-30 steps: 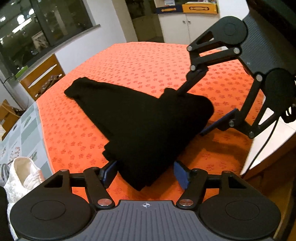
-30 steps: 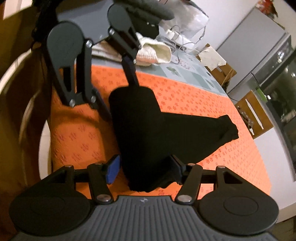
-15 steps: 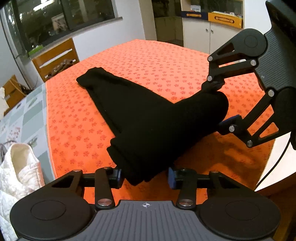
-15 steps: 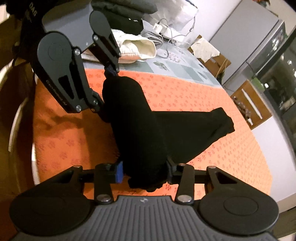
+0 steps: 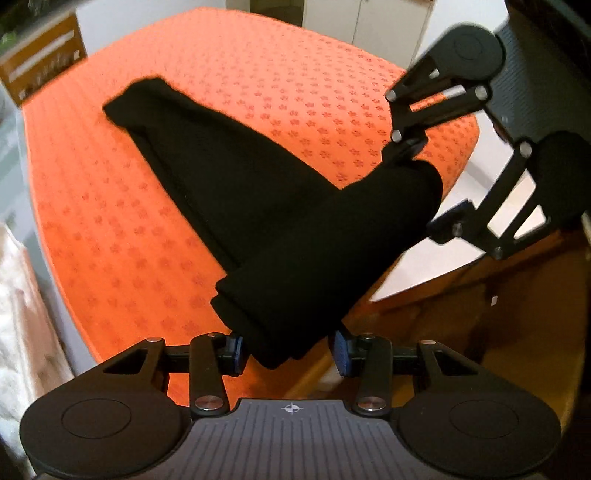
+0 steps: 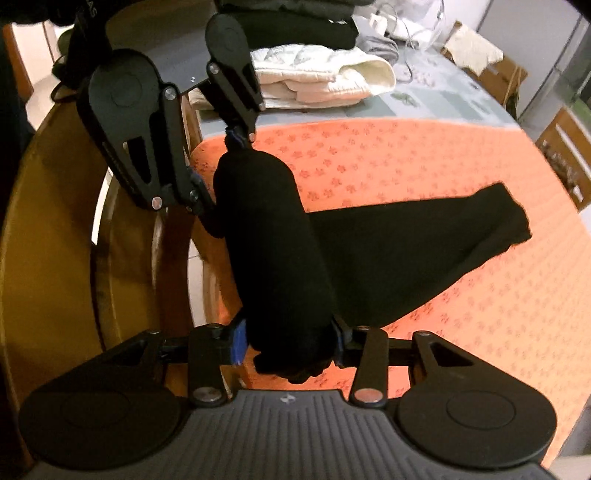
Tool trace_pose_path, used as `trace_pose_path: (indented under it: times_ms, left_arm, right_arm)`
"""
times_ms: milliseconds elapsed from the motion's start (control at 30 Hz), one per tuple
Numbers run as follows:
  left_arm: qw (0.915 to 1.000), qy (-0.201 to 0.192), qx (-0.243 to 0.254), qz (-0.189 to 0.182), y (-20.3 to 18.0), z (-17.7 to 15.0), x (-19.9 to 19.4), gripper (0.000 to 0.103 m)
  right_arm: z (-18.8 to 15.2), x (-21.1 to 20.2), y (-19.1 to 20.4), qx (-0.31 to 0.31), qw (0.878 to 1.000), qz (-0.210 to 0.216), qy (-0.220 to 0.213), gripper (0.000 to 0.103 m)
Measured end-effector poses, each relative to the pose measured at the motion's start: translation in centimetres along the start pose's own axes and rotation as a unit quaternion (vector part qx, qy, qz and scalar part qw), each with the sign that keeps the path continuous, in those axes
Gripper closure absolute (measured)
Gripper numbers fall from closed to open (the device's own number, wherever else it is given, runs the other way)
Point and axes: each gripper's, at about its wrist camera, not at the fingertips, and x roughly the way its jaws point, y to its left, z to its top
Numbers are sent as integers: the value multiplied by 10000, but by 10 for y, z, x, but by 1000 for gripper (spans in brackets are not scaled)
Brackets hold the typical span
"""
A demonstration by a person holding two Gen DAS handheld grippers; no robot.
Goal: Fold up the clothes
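Note:
A folded black garment [image 5: 258, 206] lies on the orange flower-patterned cover [image 5: 258, 74], its far tip still resting flat. My left gripper [image 5: 289, 350] is shut on one end of the thick near fold, blue pads against the cloth. My right gripper [image 6: 288, 343] is shut on the other end of that fold. The fold hangs like a roll between the two, raised off the cover [image 6: 406, 155] near the table's edge. Across the garment [image 6: 388, 251], each view shows the other gripper: the right gripper [image 5: 430, 184] and the left gripper [image 6: 218, 166].
A white quilted garment [image 6: 317, 77] and a dark folded pile [image 6: 288, 26] lie beyond the orange cover, with cables behind them. More white fabric [image 5: 22, 295] sits at the left. The table edge and wooden floor [image 5: 480, 314] are beside the grippers.
Both grippers have closed on the near fold of the black garment and lifted it off the cover. Both views have tipped downward toward the table edge.

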Motion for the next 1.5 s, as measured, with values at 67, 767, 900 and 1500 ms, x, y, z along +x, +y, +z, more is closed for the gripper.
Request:
trace_pose_path:
  times_ms: [67,767,900,1500]
  left_arm:
    - [9992,-11,-354,-162,10,2,2,55]
    - [9551,-1283,-2600,608,65,12,-12,47]
    - [9507,-1362,-2669,794,70,16,-5,47]
    - [9872,-1247,-896,441,37,-7,13,41]
  right_arm:
    - [1,1,-8,256,9996,149,0,54]
    - [-38,16,-103,2998,9446,-431,-1262,41]
    - [-37,19,-103,3095,9376,-761,-1391,41]
    - [-65,22,-53,2794,9466,-509,-1529,40]
